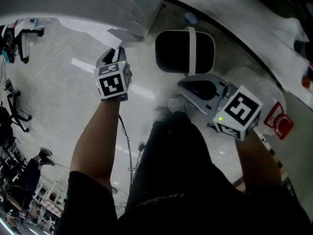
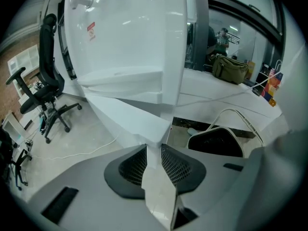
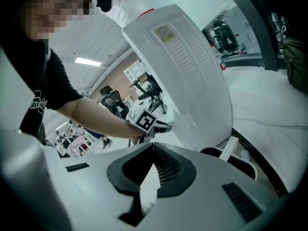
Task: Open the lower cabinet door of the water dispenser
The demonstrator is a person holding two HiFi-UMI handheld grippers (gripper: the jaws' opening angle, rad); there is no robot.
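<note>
The white water dispenser (image 2: 130,32) stands tall ahead, and its back shows in the right gripper view (image 3: 187,66). Its lower cabinet door (image 2: 127,112) juts out as a white panel whose corner runs down between my left gripper's (image 2: 154,148) pads, which press on it from both sides. In the head view that gripper (image 1: 119,52) sits at the door's edge (image 1: 112,40). My right gripper (image 1: 185,85) hovers to the right over the floor, away from the dispenser. Its jaws (image 3: 154,150) meet at the tips with nothing between them.
A black bin with a white handle (image 1: 185,50) stands on the floor right of the dispenser. Office chairs (image 2: 48,81) and a white cable (image 2: 82,150) are at the left. A green bag (image 2: 231,66) lies on a ledge behind. The person's legs (image 1: 171,170) fill the lower head view.
</note>
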